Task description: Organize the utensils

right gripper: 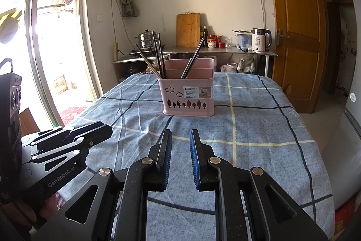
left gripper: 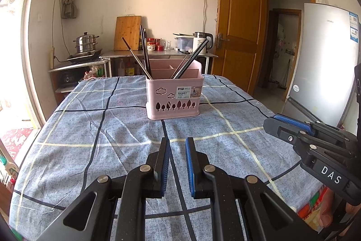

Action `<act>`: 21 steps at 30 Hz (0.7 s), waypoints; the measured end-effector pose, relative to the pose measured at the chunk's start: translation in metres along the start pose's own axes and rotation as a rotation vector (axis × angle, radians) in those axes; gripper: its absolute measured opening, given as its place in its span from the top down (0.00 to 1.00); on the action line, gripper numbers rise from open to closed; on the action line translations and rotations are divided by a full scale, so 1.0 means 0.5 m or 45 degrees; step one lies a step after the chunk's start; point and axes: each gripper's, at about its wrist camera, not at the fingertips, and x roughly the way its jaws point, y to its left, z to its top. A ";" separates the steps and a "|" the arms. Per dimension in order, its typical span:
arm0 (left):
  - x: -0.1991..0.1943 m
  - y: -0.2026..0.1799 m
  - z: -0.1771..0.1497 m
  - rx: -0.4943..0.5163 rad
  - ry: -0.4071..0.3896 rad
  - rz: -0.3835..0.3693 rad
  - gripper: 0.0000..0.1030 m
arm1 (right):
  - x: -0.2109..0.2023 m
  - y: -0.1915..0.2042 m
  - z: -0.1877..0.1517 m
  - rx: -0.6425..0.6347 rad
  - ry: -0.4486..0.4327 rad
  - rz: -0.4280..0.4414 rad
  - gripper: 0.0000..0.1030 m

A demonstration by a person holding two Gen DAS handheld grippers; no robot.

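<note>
The left gripper (left gripper: 177, 146) hovers over the near edge of the table (left gripper: 79, 128), its blue pads a narrow gap apart with nothing between them. Beside it the right gripper (right gripper: 181, 139) hangs the same way, jaws slightly parted and empty. Both point at the pink basket (right gripper: 188, 94), which stands upright near the middle of the checked tablecloth (right gripper: 259, 128), toward the far edge. Dark chopsticks (left gripper: 144, 53) lean out of its front compartments.
</note>
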 end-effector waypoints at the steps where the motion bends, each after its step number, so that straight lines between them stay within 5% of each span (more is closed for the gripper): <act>1: 0.000 0.000 0.000 0.000 -0.001 -0.001 0.87 | 0.000 -0.001 -0.001 -0.001 0.000 0.000 0.84; 21: -0.007 -0.001 -0.004 0.006 -0.033 0.023 0.87 | 0.002 0.000 -0.003 -0.004 0.002 -0.001 0.84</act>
